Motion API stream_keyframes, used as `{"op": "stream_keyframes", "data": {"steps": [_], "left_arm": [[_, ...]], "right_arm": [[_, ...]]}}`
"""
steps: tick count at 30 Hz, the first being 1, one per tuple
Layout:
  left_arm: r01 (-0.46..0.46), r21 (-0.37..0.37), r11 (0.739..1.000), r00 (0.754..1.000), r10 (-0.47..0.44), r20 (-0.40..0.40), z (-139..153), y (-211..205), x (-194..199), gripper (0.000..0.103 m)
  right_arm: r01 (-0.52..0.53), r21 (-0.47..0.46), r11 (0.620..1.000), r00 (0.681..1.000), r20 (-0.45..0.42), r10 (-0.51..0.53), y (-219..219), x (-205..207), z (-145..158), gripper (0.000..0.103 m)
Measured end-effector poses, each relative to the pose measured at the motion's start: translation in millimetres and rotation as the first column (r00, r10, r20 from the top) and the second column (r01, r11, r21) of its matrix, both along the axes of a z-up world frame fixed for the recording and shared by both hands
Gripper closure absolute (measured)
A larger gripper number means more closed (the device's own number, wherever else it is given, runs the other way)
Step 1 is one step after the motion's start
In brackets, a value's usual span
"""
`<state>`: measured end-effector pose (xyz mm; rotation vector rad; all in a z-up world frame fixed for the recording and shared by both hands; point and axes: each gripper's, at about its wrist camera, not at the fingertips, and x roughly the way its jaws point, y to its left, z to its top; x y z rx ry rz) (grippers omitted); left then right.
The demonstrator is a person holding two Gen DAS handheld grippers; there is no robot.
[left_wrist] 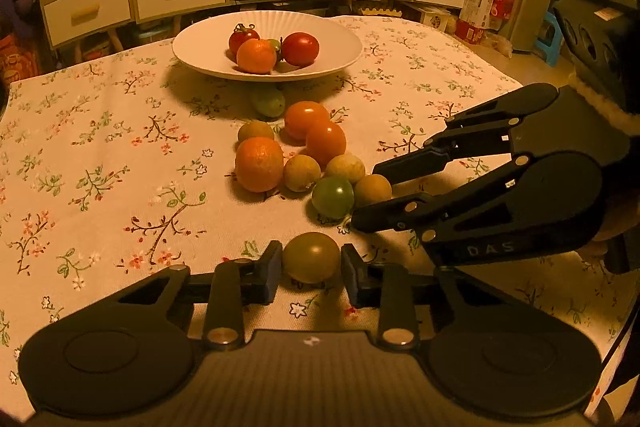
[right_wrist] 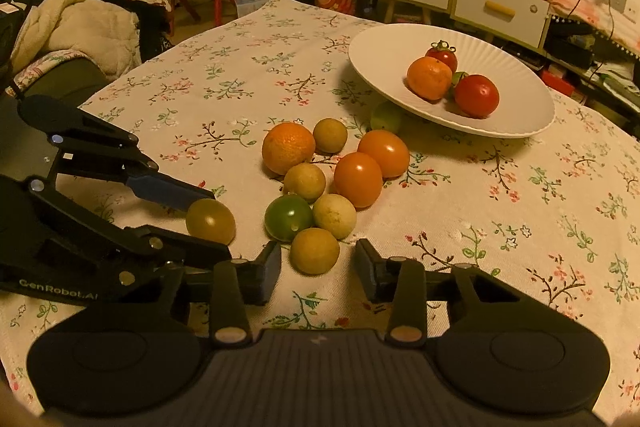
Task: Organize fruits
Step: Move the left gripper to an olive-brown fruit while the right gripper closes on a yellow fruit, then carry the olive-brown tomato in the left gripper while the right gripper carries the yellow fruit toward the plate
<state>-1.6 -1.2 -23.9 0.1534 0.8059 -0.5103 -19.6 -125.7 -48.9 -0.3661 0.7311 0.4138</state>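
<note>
Left wrist view: floral tablecloth (left_wrist: pixel 100 147); plate (left_wrist: pixel 192 47) beyond the loose fruit. Left gripper (left_wrist: pixel 311 263) brackets an olive tomato (left_wrist: pixel 311 257), pads touching or nearly; grip cannot be confirmed.

Right wrist view: right gripper (right_wrist: pixel 318 263) spread wide, released, around a tan fruit (right_wrist: pixel 315 251), not touching.

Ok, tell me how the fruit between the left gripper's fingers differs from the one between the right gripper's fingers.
The left gripper brackets an olive-green tomato with glossy, smooth skin; the right gripper brackets a tan longan with dull, matte skin. The tomato lies apart from the cluster, while the longan sits at its near edge beside a green tomato. The tomato nearly fills its gap; the longan has room on its right. Both rest on the tablecloth, not yet lifted.
</note>
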Motion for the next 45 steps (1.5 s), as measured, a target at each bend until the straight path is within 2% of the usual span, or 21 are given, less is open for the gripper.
{"op": "stream_keyframes", "data": {"steps": [8,21,33,45], "left_arm": [[0.008,0.004,1.000,1.000,-0.008,0.012,0.9,-0.7,0.1,0.074],[0.008,-0.006,1.000,0.999,-0.008,0.037,8.2,-0.7,0.1,0.075],[0.012,-0.022,1.000,0.998,-0.011,0.057,18.6,-8.1,5.6,0.075],[-0.014,-0.048,0.999,0.997,0.017,0.074,31.4,-18.9,24.8,0.075]], "right_arm": [[-0.004,0.006,1.000,1.000,-0.002,0.004,-0.1,0.4,1.6,0.080],[-0.007,0.008,1.000,1.000,-0.003,0.007,-0.8,0.6,3.0,0.080],[0.000,0.034,0.999,1.000,0.027,-0.001,-1.3,1.8,19.1,0.080],[0.067,0.079,0.995,0.995,0.064,-0.072,-17.2,18.6,37.9,0.080]]}}
